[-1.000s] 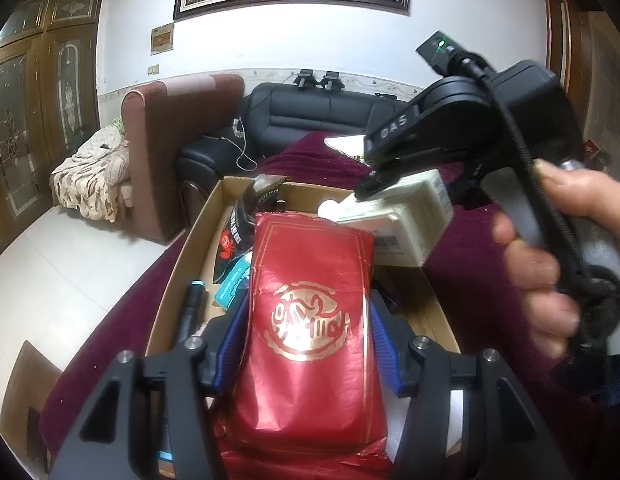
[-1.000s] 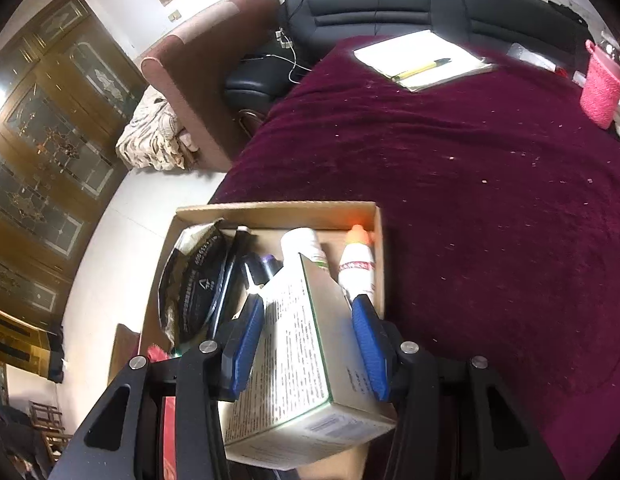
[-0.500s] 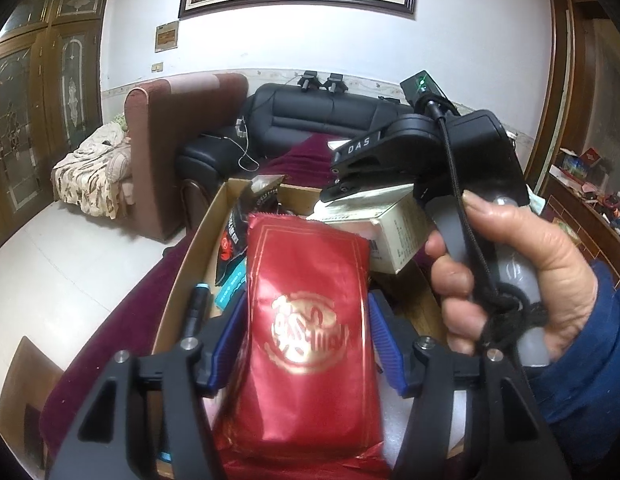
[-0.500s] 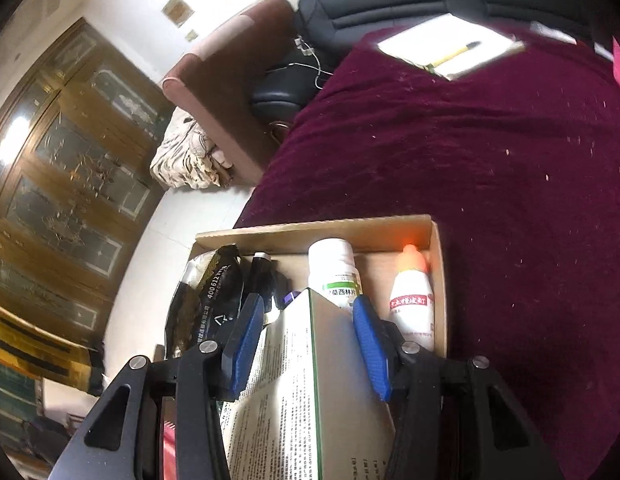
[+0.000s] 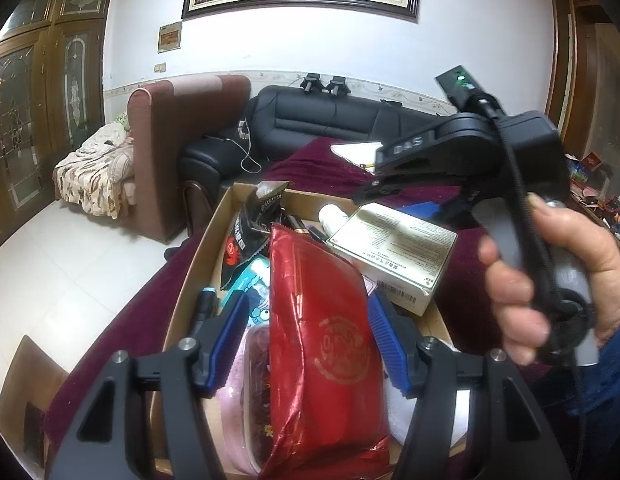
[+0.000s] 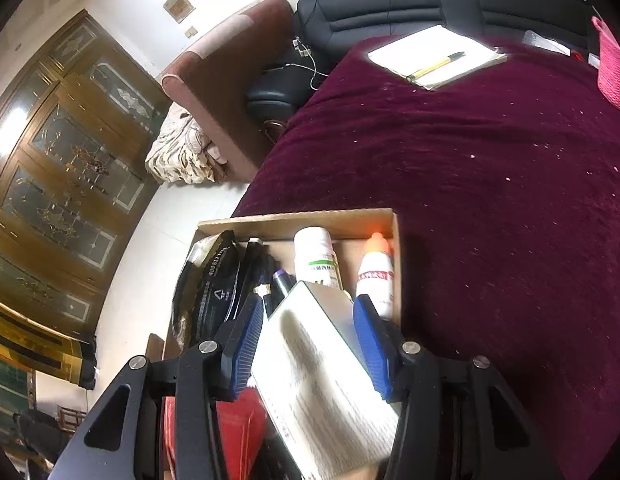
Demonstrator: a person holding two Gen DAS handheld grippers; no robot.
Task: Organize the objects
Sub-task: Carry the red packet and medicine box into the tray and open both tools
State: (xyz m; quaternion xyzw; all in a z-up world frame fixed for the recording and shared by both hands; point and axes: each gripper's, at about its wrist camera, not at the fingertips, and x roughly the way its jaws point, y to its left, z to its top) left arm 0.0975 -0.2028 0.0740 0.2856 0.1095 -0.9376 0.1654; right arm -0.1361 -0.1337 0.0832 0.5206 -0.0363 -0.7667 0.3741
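Observation:
A cardboard box (image 5: 198, 252) on the maroon tablecloth (image 6: 489, 184) holds several items. My left gripper (image 5: 306, 332) is open, its blue pads apart from a red foil packet (image 5: 321, 320) that rests tilted in the box. My right gripper (image 6: 310, 332) is open just above a white medicine carton (image 6: 325, 364), which lies in the box (image 6: 294, 220); the carton also shows in the left wrist view (image 5: 393, 248). The right gripper's black body (image 5: 461, 160) hovers over the box's right side.
In the box lie a black snack bag (image 6: 214, 280), a white bottle (image 6: 315, 256), an orange-capped bottle (image 6: 375, 268) and a dark pen (image 5: 204, 304). A notepad with a pen (image 6: 433, 56) and a pink pouch (image 6: 613, 68) sit far on the cloth. Sofas stand beyond.
The right gripper has let go of the white carton, which now lies in the box, and has lifted away. The left gripper has opened off the red packet, which has tipped.

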